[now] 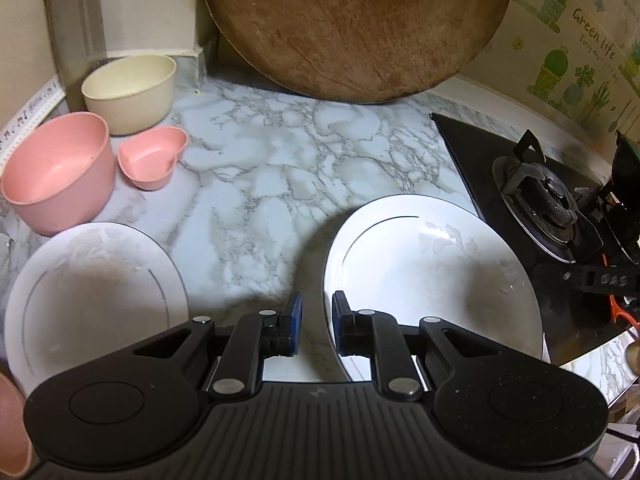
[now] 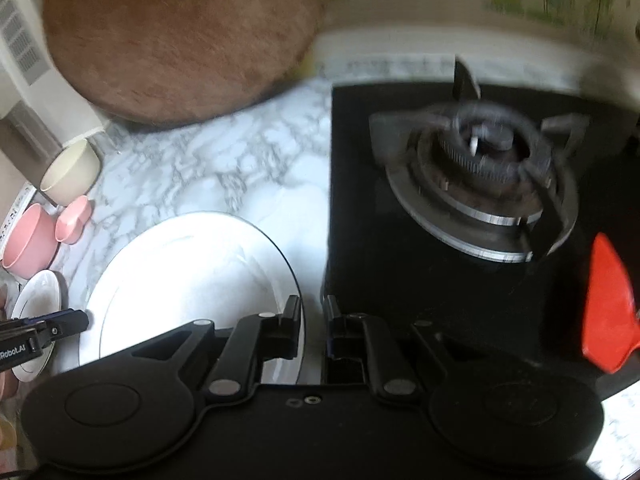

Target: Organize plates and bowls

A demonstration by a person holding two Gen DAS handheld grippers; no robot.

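A large white plate (image 1: 420, 272) (image 2: 188, 272) hangs just over the marble counter beside the stove, casting a shadow. My left gripper (image 1: 317, 320) is shut on its left rim, and it shows at that edge in the right wrist view too (image 2: 82, 320). My right gripper (image 2: 313, 320) is shut on the plate's right rim. A smaller white plate (image 1: 92, 292) (image 2: 38, 300) lies on the counter to the left. Behind it stand a pink bowl (image 1: 56, 168), a pink heart-shaped dish (image 1: 152, 156) and a cream bowl (image 1: 128, 88).
A round wooden board (image 1: 352, 20) leans against the back wall. A black gas stove (image 2: 480, 160) with its burner takes the right side. A red object (image 2: 604, 304) lies at the stove's right edge. Marble counter (image 1: 280, 152) stretches between the bowls and the stove.
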